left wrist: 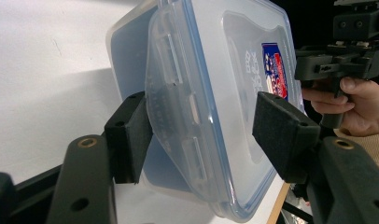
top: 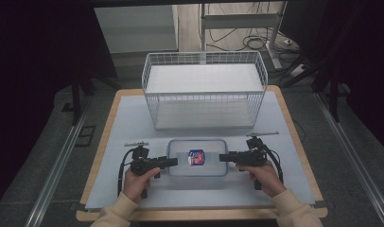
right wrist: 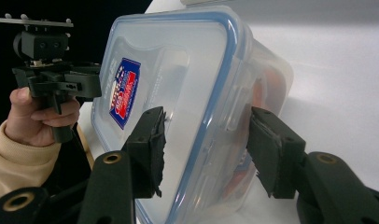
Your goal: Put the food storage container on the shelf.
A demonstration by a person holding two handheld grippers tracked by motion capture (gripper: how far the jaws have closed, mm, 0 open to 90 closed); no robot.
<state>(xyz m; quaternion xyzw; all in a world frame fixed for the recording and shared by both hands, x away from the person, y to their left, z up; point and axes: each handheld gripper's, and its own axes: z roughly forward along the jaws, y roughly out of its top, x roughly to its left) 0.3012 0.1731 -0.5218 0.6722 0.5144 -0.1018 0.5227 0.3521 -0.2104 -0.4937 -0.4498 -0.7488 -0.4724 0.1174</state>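
A clear plastic food container (top: 197,163) with a blue-sealed snap lid lies flat on the pale grey mat (top: 128,123) that covers the wooden table (top: 290,118), at the near middle, just in front of a white wire basket (top: 203,90) standing farther back. A blue and red label (top: 196,157) sits on the lid's centre.

The left gripper (top: 173,162) comes in level from the left, held in the person's left hand (top: 137,183), and its tips reach the container's left end. In the left gripper view, the jaws straddle that end: one pad (left wrist: 131,135) lies against the side of the box under the lid's rim, while the other pad (left wrist: 283,133) stands off the lid's top with a plain gap. So this tool is at a middling width around the end and not yet pressing from both sides.

The right gripper (top: 224,157) comes in level from the right, in the right hand (top: 265,178), and meets the container's right end. In the right gripper view, one pad (right wrist: 152,149) rests on the lid's top and the other pad (right wrist: 267,149) sits against the box's underside or wall near the latch; the jaws are drawn in narrow on that end and appear to clamp it.

Each gripper view also shows the opposite hand and gripper at the container's far end.
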